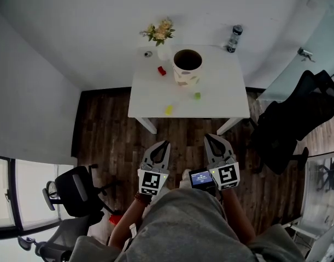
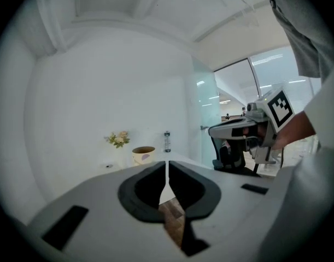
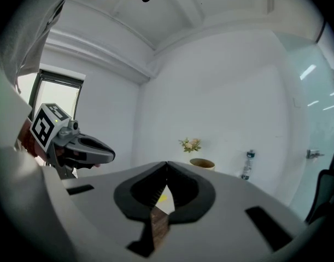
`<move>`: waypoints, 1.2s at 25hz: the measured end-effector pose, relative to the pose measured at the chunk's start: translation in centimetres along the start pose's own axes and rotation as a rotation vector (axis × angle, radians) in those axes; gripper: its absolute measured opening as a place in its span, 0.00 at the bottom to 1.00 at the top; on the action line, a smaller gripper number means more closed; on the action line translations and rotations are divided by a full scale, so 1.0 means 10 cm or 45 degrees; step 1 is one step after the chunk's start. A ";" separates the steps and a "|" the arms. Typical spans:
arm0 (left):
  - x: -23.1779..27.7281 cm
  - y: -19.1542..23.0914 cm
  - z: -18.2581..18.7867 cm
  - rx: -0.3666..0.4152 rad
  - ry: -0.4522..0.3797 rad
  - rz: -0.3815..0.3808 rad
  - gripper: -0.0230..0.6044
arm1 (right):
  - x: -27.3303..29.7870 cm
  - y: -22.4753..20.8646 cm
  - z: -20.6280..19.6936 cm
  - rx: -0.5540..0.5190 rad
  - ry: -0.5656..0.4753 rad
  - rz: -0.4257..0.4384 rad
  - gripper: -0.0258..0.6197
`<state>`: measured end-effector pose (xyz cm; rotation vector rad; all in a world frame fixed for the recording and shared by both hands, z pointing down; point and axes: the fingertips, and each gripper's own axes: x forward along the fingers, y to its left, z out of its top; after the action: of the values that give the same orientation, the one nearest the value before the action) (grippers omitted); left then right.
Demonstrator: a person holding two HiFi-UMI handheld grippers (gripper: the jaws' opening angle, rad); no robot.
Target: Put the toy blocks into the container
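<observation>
Pre-grasp, nothing held, targets at 12 o'clock
left gripper and right gripper both pinched closed, empty, short of the table; yellow block at near edge, nearest the left gripper; green block beyond, right's side; red block at 9 o'clock of the container

Smooth matt white table, dark wood-plank floor, glossy cream pot, clear plastic bottle, soft grey cloth sweatshirt
</observation>
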<state>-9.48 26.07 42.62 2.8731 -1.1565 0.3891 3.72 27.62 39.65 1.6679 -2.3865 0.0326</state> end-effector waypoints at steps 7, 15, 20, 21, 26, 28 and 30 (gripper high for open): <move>0.47 0.18 -0.17 -0.039 0.096 0.054 0.05 | 0.21 -0.43 -0.12 -0.010 0.041 0.037 0.05; 1.02 0.49 -0.40 -0.049 0.170 0.044 0.11 | 0.42 -0.83 -0.41 0.016 0.151 -0.008 0.05; 1.45 0.78 -0.67 -0.102 0.255 0.019 0.13 | 0.70 -1.08 -0.43 0.009 0.216 -0.030 0.05; 1.55 0.83 -0.72 -0.104 0.276 0.010 0.14 | 0.78 -1.14 -0.42 0.009 0.224 -0.036 0.05; 2.01 1.10 -0.88 -0.116 0.350 -0.044 0.18 | 1.31 -1.43 -0.35 -0.012 0.272 -0.046 0.05; 2.16 1.20 -0.95 -0.117 0.383 -0.066 0.18 | 1.57 -1.52 -0.29 -0.026 0.283 -0.045 0.05; 2.31 1.30 -1.06 -0.093 0.424 -0.090 0.19 | 1.82 -1.60 -0.23 -0.040 0.288 -0.041 0.05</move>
<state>-4.68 2.16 57.38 2.6418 -0.9867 0.7680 13.09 5.53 43.66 1.5958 -2.1824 0.1684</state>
